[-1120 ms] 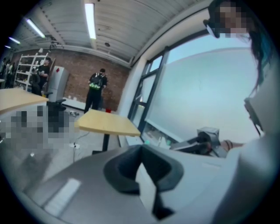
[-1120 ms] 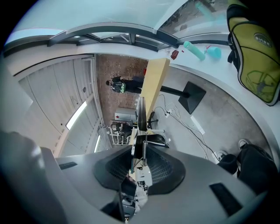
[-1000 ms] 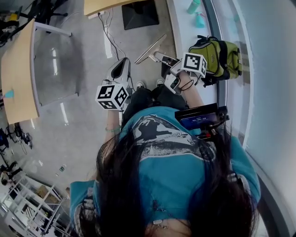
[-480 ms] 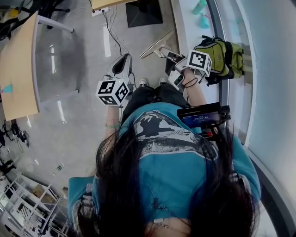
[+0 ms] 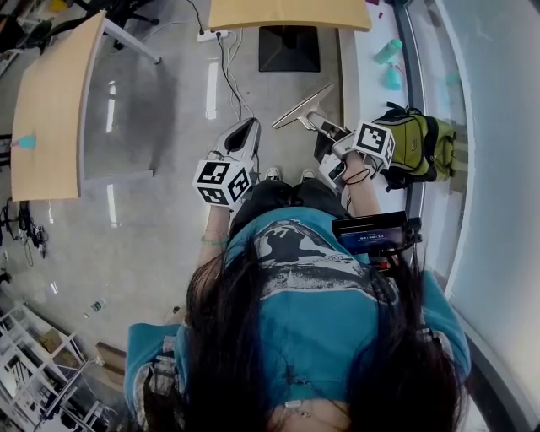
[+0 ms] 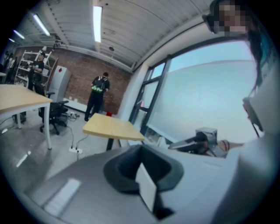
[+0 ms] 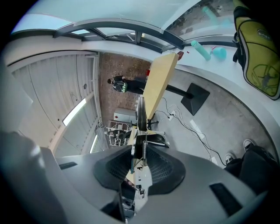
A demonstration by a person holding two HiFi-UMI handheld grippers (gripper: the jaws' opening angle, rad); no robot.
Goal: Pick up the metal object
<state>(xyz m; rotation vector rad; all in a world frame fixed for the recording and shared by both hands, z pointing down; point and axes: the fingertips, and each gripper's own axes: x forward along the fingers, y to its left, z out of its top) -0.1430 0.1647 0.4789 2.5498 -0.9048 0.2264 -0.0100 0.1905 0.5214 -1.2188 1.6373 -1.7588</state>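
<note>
The metal object (image 5: 297,105) is a long flat angled strip with a small spring on it. It sticks out forward from my right gripper (image 5: 325,126), which is shut on it in front of the person's body. In the right gripper view the strip (image 7: 141,118) rises straight up from between the jaws of the right gripper (image 7: 139,175). My left gripper (image 5: 240,139) hangs to the left of it over the grey floor. In the left gripper view the left gripper (image 6: 146,183) shows shut jaws with nothing between them.
A green backpack (image 5: 418,143) lies on the white window ledge (image 5: 363,67) at right, with teal bottles (image 5: 390,52) further along. Wooden desks stand at left (image 5: 51,101) and ahead (image 5: 287,13), the far one on a black base (image 5: 289,48). Cables (image 5: 228,59) trail over the floor. A person (image 6: 97,96) stands far off.
The head view has swung, so the desks show more fully. Both grippers keep their pose in front of the body, and the metal object stays in the right one.
</note>
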